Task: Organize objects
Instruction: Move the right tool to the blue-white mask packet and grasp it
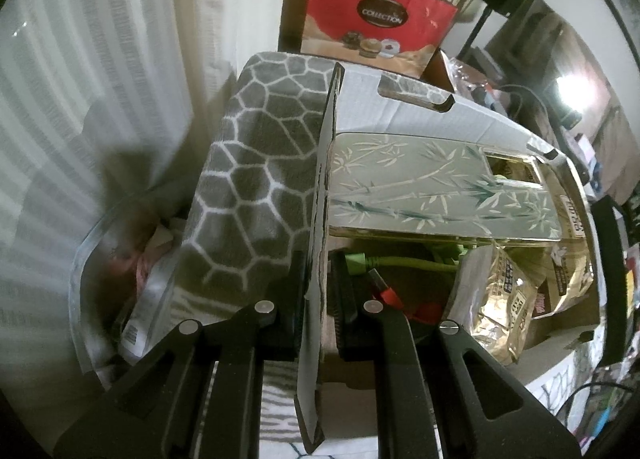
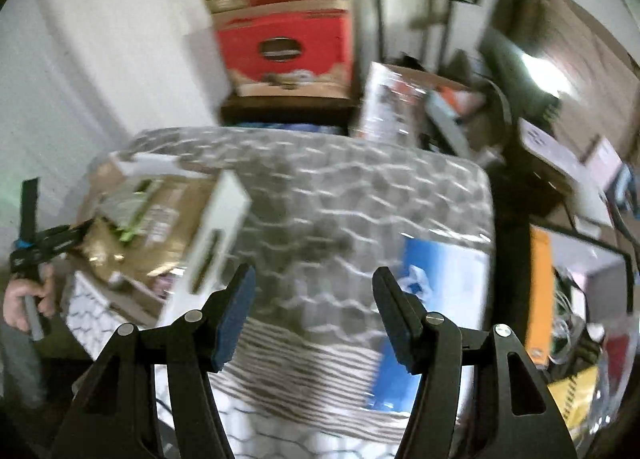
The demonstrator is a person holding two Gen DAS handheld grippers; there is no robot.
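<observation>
Left wrist view, left to right:

1. Grey blanket [image 1: 256, 163] with a white cell pattern, centre-left. It covers the surface the box stands on.
2. Left gripper [image 1: 316, 299], lower centre. We read its jaws as closed on the upright box flap [image 1: 320, 243], one pad on each face, apparently to keep the flap open and the box steady. It points steeply down at the box.
3. Cardboard box [image 1: 400, 115], centre to right. It holds a bamboo-print case [image 1: 432, 187] lying across the top, a green cable [image 1: 404, 263] beneath, and a gold foil packet [image 1: 504, 291] at lower right.

Right wrist view, left to right (blurred):

4. Person's hand [image 2: 24, 303], far left edge, gripping the other tool's handle beside the box [image 2: 160, 219].
5. Right gripper [image 2: 314, 307], lower centre. Jaws are parted with nothing between them, above the blanket [image 2: 360, 199] and tilted downward.
6. Blue-and-white flat item [image 2: 436, 283], lower right on the blanket. We judge it a likely next pickup.
</observation>
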